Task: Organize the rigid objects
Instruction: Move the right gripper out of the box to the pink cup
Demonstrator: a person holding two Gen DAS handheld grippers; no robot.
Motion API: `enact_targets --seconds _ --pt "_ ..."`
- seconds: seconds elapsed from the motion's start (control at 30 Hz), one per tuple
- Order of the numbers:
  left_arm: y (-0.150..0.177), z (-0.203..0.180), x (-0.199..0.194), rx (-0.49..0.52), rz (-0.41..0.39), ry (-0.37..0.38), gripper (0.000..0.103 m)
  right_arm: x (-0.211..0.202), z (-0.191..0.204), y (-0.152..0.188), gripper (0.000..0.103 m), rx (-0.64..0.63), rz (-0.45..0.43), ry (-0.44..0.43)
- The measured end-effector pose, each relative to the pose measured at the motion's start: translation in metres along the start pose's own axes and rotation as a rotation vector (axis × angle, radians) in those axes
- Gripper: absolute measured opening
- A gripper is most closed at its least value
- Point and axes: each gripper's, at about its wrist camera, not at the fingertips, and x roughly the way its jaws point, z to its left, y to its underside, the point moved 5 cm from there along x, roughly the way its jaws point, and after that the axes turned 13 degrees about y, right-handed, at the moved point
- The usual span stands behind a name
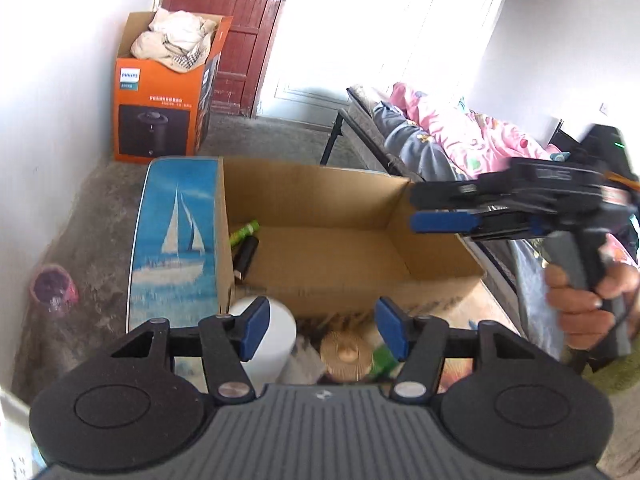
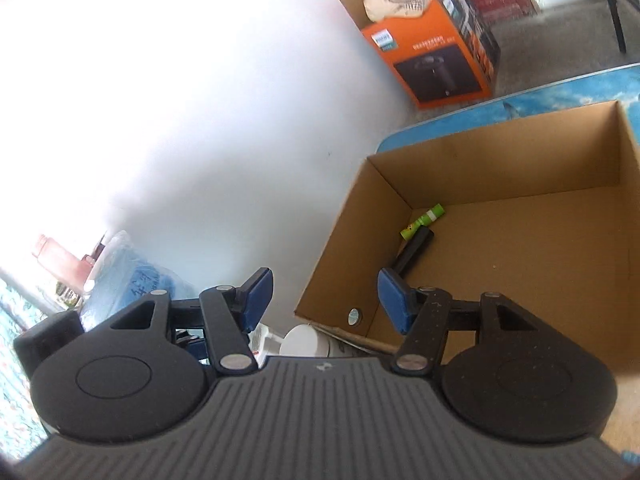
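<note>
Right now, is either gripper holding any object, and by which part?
Nothing is held: the left gripper and the right gripper are both open, with nothing between their fingers.

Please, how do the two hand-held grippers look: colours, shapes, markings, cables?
Both grippers, left and right, share one design: black linkage arms with silver pivot pins, blue flat finger pads, round black discs, and a grey ribbed body with a small logo. The right gripper has a grey handle and an orange cable.
</note>
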Motion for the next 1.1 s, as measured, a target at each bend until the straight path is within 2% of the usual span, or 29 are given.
enact_targets --seconds 0.1,0.3,0.43,0.57,0.63,0.9,1.1 --pt "0.029 0.003 0.008 -0.006 0.059 0.000 0.062 -0.015 -0.002 0.041 0.058 -0.008 -0.027 0.039" --pt "0.092 0.002 0.023 0.019 0.180 -0.020 0.065 0.027 -0.002 0.128 0.053 -0.037 0.074 0.156" --pt "0.116 -0.002 0.037 0.069 0.235 -0.068 0.076 0.049 0.001 0.158 0.046 -0.075 0.134 0.243" --pt "0.126 -0.006 0.045 0.123 0.258 -0.086 0.085 0.065 -0.001 0.173 0.037 -0.073 0.183 0.265" --pt "0.129 -0.009 0.051 0.157 0.264 -0.096 0.087 0.071 0.002 0.177 0.037 -0.078 0.192 0.268" --pt "0.137 -0.007 0.069 0.214 0.282 -0.146 0.087 0.086 -0.001 0.177 0.027 -0.095 0.204 0.315" --pt "0.139 -0.011 0.074 0.239 0.272 -0.159 0.080 0.092 -0.003 0.179 0.018 -0.090 0.205 0.315"
